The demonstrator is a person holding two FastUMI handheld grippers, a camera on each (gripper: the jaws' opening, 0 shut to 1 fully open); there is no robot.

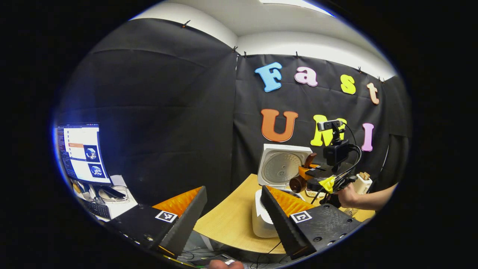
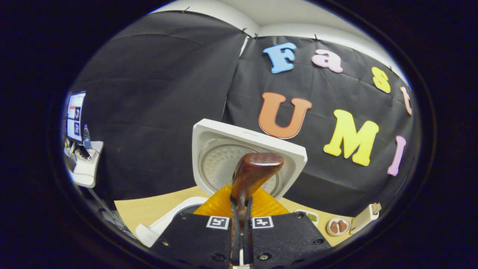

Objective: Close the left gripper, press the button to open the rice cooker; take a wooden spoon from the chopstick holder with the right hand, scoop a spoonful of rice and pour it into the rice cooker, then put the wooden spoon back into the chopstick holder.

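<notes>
The white rice cooker (image 1: pixel 261 220) stands on the wooden table with its lid (image 1: pixel 282 166) raised upright; the lid (image 2: pixel 224 157) also rises just ahead in the right gripper view. My right gripper (image 2: pixel 241 200) is shut on a dark wooden spoon (image 2: pixel 255 168), whose wide end points up in front of the lid. In the left gripper view that right gripper (image 1: pixel 304 172), held by a hand (image 1: pixel 347 196), hovers over the cooker with the spoon (image 1: pixel 297 184). My left gripper (image 1: pixel 233 209) is open and holds nothing, low at the table's near edge. The white chopstick holder (image 1: pixel 361 183) stands to the right.
The chopstick holder (image 2: pixel 364 218) lies at the table's right side beside two small dishes (image 2: pixel 338 226). A monitor (image 1: pixel 80 153) and desk clutter sit far left. The wooden table (image 1: pixel 227 220) has bare surface left of the cooker.
</notes>
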